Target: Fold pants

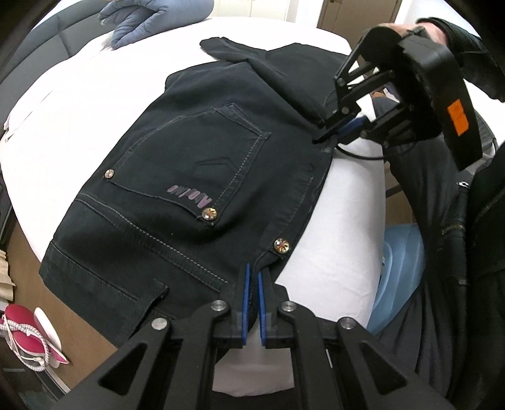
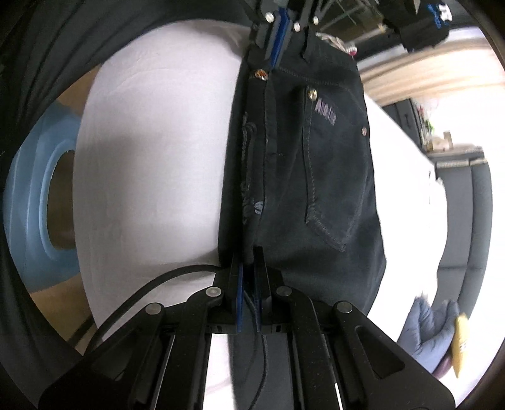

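Dark navy jeans (image 1: 195, 176) lie folded on a white bed (image 1: 79, 104), back pocket with a purple logo facing up. My left gripper (image 1: 255, 277) is shut on the jeans' near edge by a metal rivet. My right gripper (image 1: 328, 132) is shut on the same edge farther along, to the right. In the right wrist view the jeans (image 2: 315, 176) stretch between my right gripper (image 2: 249, 265) at the bottom and my left gripper (image 2: 279, 47) at the top, the held edge raised off the sheet.
A blue quilted jacket (image 1: 151, 19) lies at the far side of the bed, also seen in the right wrist view (image 2: 429, 331). A light blue round object (image 2: 41, 189) sits beside the bed. Pink shoes (image 1: 28, 334) lie on the floor at left. A black cable (image 2: 132, 302) trails from the right gripper.
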The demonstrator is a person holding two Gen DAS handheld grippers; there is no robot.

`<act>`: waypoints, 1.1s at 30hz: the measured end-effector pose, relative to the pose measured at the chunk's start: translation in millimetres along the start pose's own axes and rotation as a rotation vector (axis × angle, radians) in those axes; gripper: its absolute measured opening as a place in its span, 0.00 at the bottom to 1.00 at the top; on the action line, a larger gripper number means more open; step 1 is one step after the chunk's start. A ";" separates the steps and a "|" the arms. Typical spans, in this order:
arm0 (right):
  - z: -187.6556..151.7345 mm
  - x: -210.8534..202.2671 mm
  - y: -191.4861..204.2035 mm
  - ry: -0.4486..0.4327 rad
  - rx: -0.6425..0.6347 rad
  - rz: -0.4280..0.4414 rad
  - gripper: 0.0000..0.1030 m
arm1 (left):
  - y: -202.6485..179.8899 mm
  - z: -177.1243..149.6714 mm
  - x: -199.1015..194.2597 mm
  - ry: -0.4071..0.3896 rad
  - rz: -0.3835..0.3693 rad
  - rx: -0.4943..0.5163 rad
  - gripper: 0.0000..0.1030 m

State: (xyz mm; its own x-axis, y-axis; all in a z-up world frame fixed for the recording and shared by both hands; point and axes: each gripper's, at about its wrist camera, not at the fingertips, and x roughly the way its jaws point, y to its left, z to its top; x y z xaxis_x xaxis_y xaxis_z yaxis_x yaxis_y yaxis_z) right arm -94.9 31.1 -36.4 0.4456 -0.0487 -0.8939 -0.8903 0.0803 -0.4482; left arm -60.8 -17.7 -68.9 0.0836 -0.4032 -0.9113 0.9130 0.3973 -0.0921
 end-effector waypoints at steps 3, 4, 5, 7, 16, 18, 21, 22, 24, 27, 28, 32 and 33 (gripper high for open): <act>1.6 12.2 6.5 -0.001 0.000 -0.044 0.07 | 7.1 -2.2 -1.7 -0.013 -0.004 -0.049 0.11; 1.4 13.8 7.4 -0.008 0.010 -0.060 0.07 | 9.3 -2.4 -6.4 -0.016 0.001 -0.070 0.18; 0.2 13.7 7.3 -0.017 0.039 -0.067 0.07 | 10.4 -3.8 -11.9 -0.018 0.007 -0.081 0.27; -4.3 13.2 1.2 -0.043 0.118 -0.067 0.07 | 11.9 -4.8 -22.9 -0.022 0.018 -0.102 0.38; -18.7 15.7 -10.3 -0.127 0.470 -0.133 0.09 | 28.4 54.9 -71.0 -0.300 0.028 -0.324 0.74; -21.6 13.7 -12.9 -0.138 0.554 -0.131 0.10 | 28.5 74.7 -54.0 -0.305 0.018 -0.359 0.74; -27.3 5.8 -14.7 -0.167 0.632 -0.128 0.13 | 34.6 88.6 -2.2 -0.235 -0.059 -0.444 0.74; -29.2 3.3 -13.7 -0.177 0.655 -0.120 0.16 | 36.2 88.4 17.4 -0.185 -0.071 -0.488 0.74; -38.3 -4.2 -16.6 -0.210 0.729 -0.080 0.18 | 35.3 80.6 55.4 -0.082 -0.068 -0.530 0.73; -67.3 -26.1 -33.4 -0.331 0.939 -0.001 0.18 | 28.2 74.1 52.6 -0.141 -0.047 -0.505 0.76; -84.8 -35.5 -44.2 -0.389 1.048 0.026 0.18 | 30.3 73.7 49.5 -0.142 -0.057 -0.526 0.76; -176.7 -54.7 -97.0 -0.609 1.479 0.072 0.22 | 44.2 79.3 18.6 -0.249 -0.154 -0.648 0.75; -201.7 -52.9 -110.6 -0.657 1.573 0.093 0.41 | 44.1 80.4 12.6 -0.286 -0.155 -0.655 0.75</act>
State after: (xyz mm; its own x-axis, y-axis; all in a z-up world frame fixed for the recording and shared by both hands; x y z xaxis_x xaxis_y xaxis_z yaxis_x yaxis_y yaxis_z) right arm -38.9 -176.0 62.0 0.7210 0.3680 -0.5871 -0.1491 0.9098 0.3873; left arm 12.6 -71.5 -52.2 0.1554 -0.6586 -0.7363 0.5039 0.6939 -0.5144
